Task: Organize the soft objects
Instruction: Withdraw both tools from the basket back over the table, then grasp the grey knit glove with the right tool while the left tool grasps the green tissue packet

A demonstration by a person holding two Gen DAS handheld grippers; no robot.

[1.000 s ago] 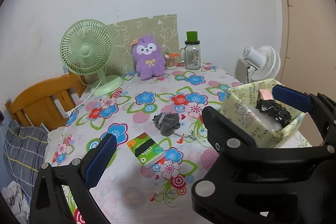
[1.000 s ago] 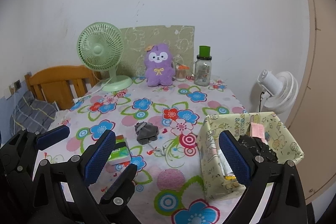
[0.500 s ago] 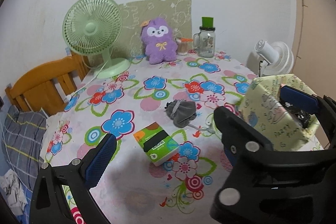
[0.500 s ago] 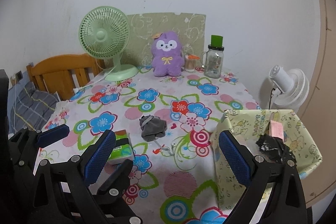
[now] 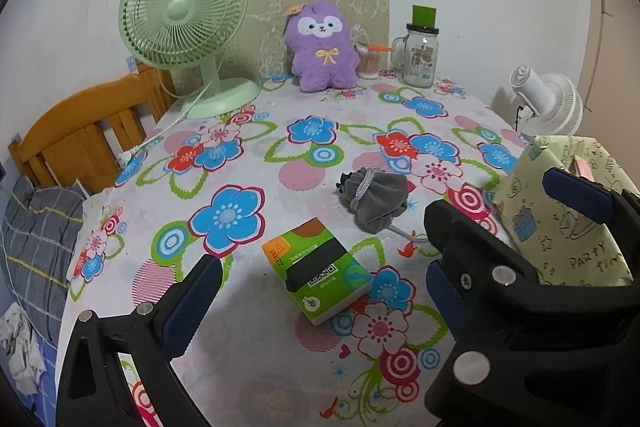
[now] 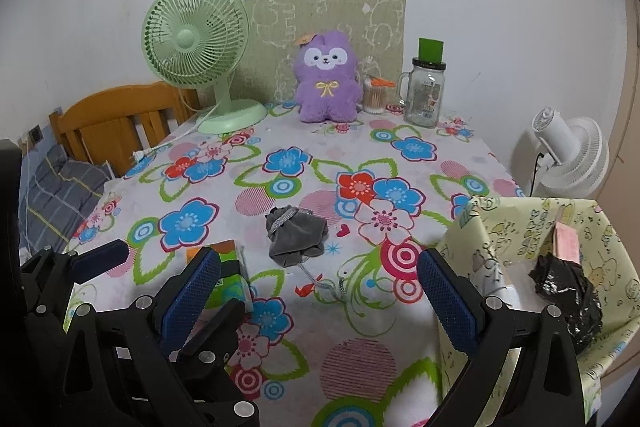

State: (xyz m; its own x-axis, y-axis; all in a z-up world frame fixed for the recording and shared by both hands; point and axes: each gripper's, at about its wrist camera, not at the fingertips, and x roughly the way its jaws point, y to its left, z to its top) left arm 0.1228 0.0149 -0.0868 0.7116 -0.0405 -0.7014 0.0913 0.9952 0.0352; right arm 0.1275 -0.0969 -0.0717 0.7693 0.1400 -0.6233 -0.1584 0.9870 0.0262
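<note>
A green tissue pack [image 5: 320, 269] lies on the flowered tablecloth [image 5: 240, 347], and my left gripper [image 5: 316, 297] hangs open just above and in front of it. Past it lies a grey drawstring pouch [image 5: 376, 199] [image 6: 296, 235]. A purple plush toy [image 5: 322, 47] [image 6: 326, 77] stands upright at the table's far edge. My right gripper [image 6: 320, 295] is open and holds nothing, with the pouch ahead of it. To its right stands a yellow-green paper box [image 6: 520, 227] [image 5: 560, 227] that holds a black crumpled bag [image 6: 568, 291] and a pink item [image 6: 564, 241]. My own fingers partly hide the tissue pack [image 6: 228, 259] in the right wrist view.
At the back left of the table stands a green desk fan [image 5: 184, 11], its cord trailing over the left edge. A glass mug jar [image 5: 420, 55] and a cotton swab pot [image 5: 368, 61] stand back right. A wooden chair back [image 5: 80, 139] is left of the table, a white fan [image 5: 548, 103] right.
Both grippers have moved forward and lower over the table, so the tissue pack and the pouch look nearer and larger. Both have stayed open, and nothing on the table has shifted.
</note>
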